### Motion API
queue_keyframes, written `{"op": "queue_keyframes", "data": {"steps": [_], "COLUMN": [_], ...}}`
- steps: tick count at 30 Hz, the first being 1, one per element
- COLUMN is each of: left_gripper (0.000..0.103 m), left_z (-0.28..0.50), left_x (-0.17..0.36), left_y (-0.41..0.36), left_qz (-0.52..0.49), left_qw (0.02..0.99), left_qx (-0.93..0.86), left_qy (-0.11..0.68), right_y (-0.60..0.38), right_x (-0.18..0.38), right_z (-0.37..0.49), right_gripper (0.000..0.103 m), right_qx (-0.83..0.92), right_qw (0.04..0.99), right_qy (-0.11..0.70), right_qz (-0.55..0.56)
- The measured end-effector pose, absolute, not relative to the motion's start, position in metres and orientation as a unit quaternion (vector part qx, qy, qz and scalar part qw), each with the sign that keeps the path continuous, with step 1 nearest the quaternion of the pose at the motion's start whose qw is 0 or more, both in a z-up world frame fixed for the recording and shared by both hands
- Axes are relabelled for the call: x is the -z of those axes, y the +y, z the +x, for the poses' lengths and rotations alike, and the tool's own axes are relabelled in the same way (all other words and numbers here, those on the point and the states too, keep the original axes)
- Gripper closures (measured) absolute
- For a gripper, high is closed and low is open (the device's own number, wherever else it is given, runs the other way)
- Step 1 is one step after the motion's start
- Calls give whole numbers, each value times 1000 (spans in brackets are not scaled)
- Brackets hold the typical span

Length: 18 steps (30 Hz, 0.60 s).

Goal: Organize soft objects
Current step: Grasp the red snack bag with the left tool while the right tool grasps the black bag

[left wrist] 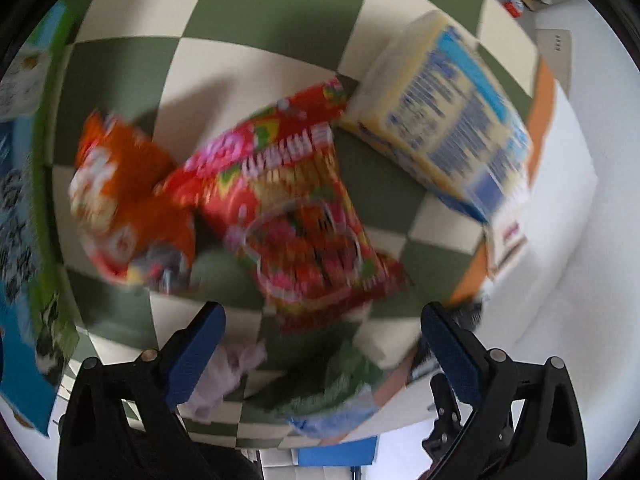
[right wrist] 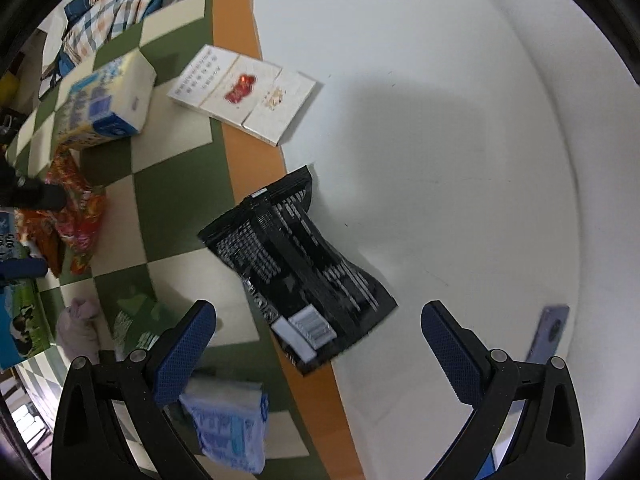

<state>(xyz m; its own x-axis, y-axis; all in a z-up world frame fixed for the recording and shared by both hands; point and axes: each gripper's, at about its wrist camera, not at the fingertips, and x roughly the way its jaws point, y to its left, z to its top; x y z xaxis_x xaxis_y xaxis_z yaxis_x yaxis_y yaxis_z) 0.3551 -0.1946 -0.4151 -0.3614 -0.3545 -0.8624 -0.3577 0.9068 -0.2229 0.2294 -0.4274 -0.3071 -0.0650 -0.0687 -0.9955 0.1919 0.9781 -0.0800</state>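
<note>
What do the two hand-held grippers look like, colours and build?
Both look alike. The left hand-held gripper and the right hand-held gripper each have a black plastic frame with triangular cut-outs, round silver pivot pins, and two fingers faced with dark blue, finely textured pads. No cables, markings, sleeves or the person's hands are visible in either view.

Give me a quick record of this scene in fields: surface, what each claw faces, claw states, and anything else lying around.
surface: green and cream checkered mat with orange border, on a white table
left claw: open, holding nothing, facing a red snack bag; view blurred
beside it: orange snack bag, yellow and blue tissue pack
right claw: open, holding nothing, facing a black packet
black packet position: lies across the mat's border onto the table
other items: white flat box, blue wipes pack, lilac cloth
</note>
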Motion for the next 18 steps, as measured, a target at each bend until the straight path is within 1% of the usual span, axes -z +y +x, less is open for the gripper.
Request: {"op": "queue_keyframes", "data": {"steps": [1, 2, 3, 6, 10, 11, 13, 14, 16, 17, 18], "left_gripper": [9, 17, 29, 36, 38, 38, 38, 37, 34, 33, 33], "left_z": [357, 358, 360, 361, 357, 354, 347, 345, 346, 344, 347], "left_x": [418, 418, 420, 419, 405, 400, 393, 392, 393, 397, 401], "left_y": [-194, -194, -196, -202, -217, -221, -231, -235, -238, -241, -242], "left_qz": [-207, -200, -190, -164, -91, -68, -13, 2, 14, 9, -2], "left_qw": [527, 531, 536, 553, 587, 595, 612, 617, 616, 614, 610], "left_qx": [-10, -12, -7, 8, 23, 28, 41, 47, 50, 48, 47], "left_qy": [824, 824, 822, 817, 804, 800, 790, 786, 786, 788, 791], "right_y": [-429, -431, -431, -428, -422, -422, -421, -422, -420, -418, -417], "right_x": [313, 318, 325, 347, 369, 375, 385, 388, 395, 397, 398], "right_z": [230, 233, 235, 242, 246, 246, 246, 245, 241, 239, 239], "right_gripper": [0, 0, 0, 0, 0, 3, 13, 21, 27, 32, 33], "right_qx": [90, 84, 75, 35, 16, 18, 20, 24, 32, 34, 35], "right_qw": [678, 677, 675, 673, 666, 663, 658, 657, 659, 660, 660], "right_qy": [728, 730, 733, 738, 746, 748, 753, 754, 751, 751, 750], "right_qz": [43, 44, 46, 24, 1, 2, 9, 11, 21, 23, 25]}}
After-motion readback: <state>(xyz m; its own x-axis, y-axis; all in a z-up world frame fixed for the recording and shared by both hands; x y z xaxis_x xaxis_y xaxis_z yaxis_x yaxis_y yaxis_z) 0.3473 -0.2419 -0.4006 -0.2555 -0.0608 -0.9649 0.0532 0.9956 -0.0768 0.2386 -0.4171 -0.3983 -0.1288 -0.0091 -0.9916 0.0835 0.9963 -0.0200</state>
